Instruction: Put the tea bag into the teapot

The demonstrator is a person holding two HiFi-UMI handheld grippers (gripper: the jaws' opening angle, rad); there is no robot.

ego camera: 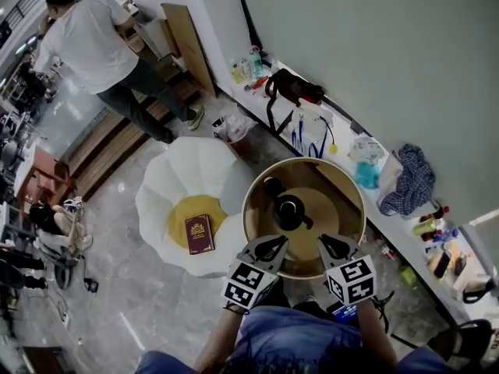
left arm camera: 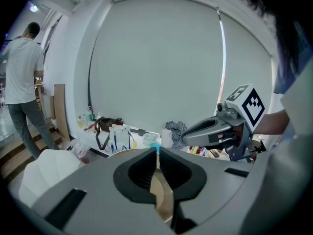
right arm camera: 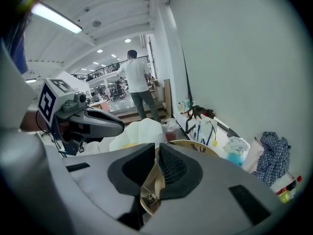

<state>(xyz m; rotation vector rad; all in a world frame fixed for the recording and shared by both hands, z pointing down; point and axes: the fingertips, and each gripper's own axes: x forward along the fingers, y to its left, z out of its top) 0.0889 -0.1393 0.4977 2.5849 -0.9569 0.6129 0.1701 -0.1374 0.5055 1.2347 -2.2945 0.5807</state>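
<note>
A black teapot [ego camera: 290, 211] stands in the middle of a round wooden table [ego camera: 253, 209], with a small black round piece [ego camera: 273, 185] just behind it. No tea bag shows in any view. My left gripper [ego camera: 269, 248] [left arm camera: 157, 153] hovers over the table's front edge with its jaws together and nothing between them. Beside it, my right gripper [ego camera: 335, 248] [right arm camera: 157, 148] has its jaw tips almost touching. A small pale item shows low in that gap, too unclear to name. Each gripper shows in the other's view: the right gripper [left arm camera: 215, 131] and the left gripper [right arm camera: 93, 124].
A white petal-shaped seat [ego camera: 168, 189] with a yellow centre and a red book [ego camera: 199, 234] sits left of the table. A low ledge [ego camera: 312, 123] along the wall carries bottles, a black bag and a checked cloth [ego camera: 409, 181]. A person [ego camera: 93, 45] stands far left.
</note>
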